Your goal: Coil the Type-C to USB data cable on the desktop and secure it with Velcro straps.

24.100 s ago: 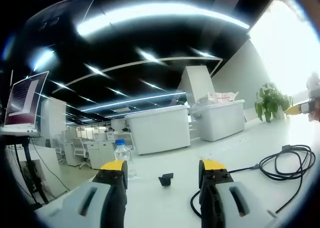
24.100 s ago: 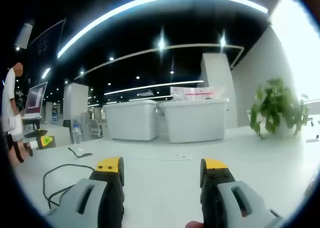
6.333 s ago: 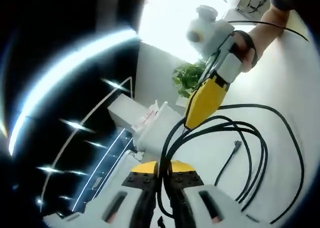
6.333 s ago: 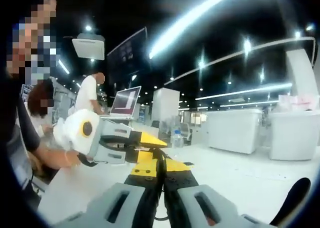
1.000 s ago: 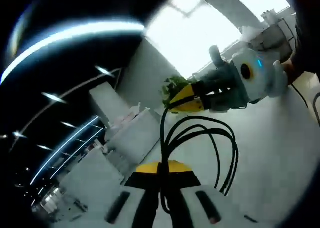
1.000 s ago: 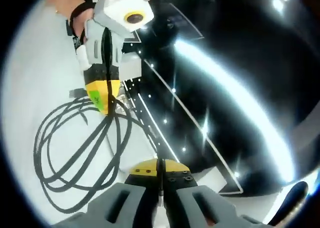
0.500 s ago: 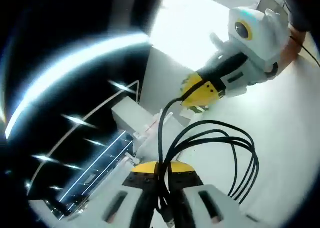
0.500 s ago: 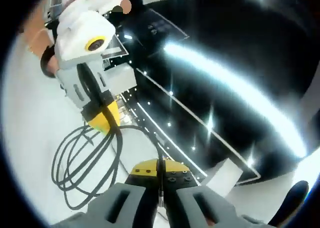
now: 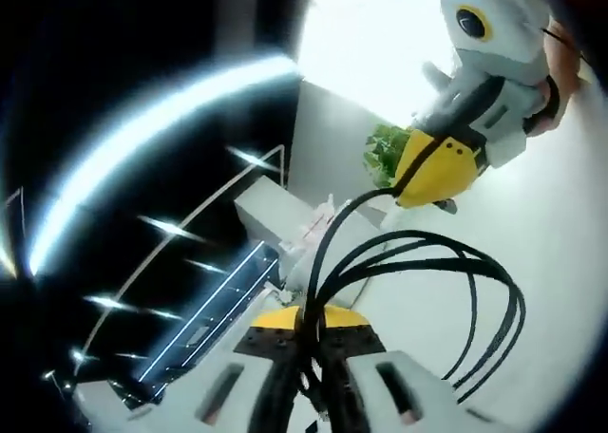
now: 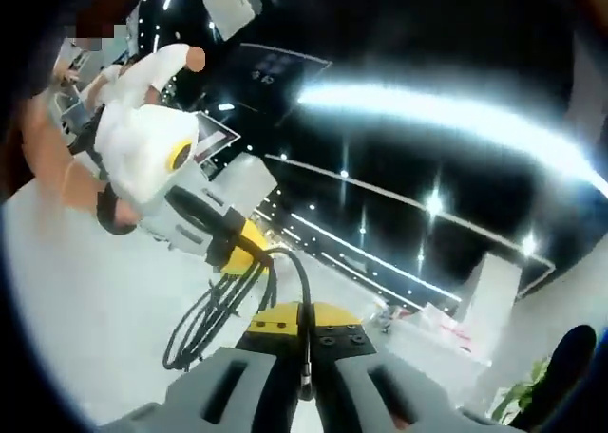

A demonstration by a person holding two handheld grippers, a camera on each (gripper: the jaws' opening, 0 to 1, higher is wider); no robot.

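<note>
The black data cable (image 9: 446, 262) hangs in several loops between the two grippers. My left gripper (image 9: 304, 311) is shut on the gathered loops at its yellow tips. From the upper right of the left gripper view comes my right gripper (image 9: 420, 181), shut on one strand that arcs back to the bundle. In the right gripper view, my right gripper (image 10: 304, 311) pinches that strand, and the left gripper (image 10: 249, 248) holds the loops (image 10: 211, 321) just beyond it, above the white desktop (image 10: 76, 319). A hand grips each tool.
The white desktop (image 9: 560, 215) spreads to the right in the left gripper view. White storage bins (image 9: 285, 219) and a green plant (image 9: 385, 153) stand behind. A person in white (image 10: 180, 63) stands far off, with bins (image 10: 446, 338) to the right.
Both views have rolled with the hands. The two grippers have come closer together, and the loops hang tighter between them. Both stay shut on the cable.
</note>
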